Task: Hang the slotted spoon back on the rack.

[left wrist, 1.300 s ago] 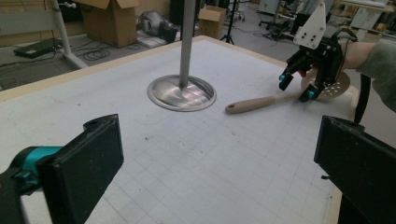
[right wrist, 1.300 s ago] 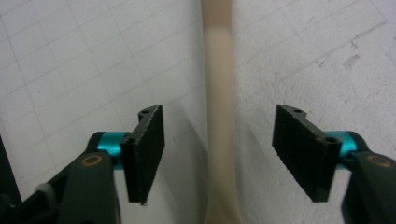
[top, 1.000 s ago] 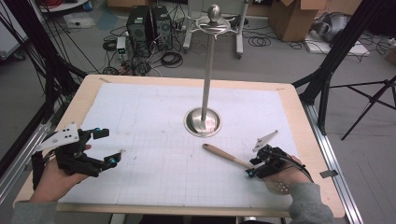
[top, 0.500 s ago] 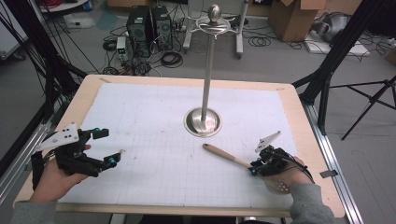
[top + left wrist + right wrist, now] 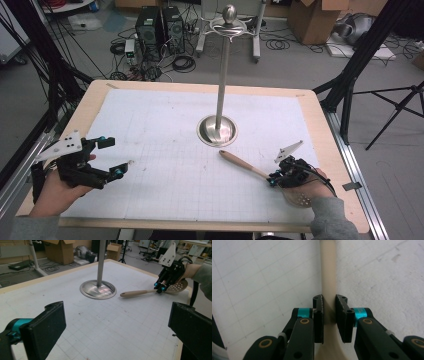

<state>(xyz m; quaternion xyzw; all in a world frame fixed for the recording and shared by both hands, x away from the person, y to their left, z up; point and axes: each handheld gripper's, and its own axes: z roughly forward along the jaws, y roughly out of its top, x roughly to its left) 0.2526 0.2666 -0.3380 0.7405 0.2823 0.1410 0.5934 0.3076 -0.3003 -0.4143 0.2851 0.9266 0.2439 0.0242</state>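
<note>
A wooden slotted spoon (image 5: 241,163) lies on the white gridded mat (image 5: 170,150), its handle pointing toward the metal stand (image 5: 217,131). My right gripper (image 5: 272,180) sits low at the handle's end near the perforated bowl (image 5: 178,286). Its jaws have just been closing with the handle (image 5: 328,270) between them, and the pads now press on both sides of it. My left gripper (image 5: 114,157) hovers over the mat's left side, open wide with nothing between its jaws. The far right gripper (image 5: 160,288) also appears in the left gripper view.
The stand's round base (image 5: 98,289) carries a tall pole with a hooked top (image 5: 229,25), just beyond the spoon's tip. The wooden table edge (image 5: 345,165) runs close by the right hand. Boxes, cables and tripods stand on the floor beyond.
The right gripper's jaws look slightly narrower around the spoon's handle. Both hands, the spoon and the stand stay where they were.
</note>
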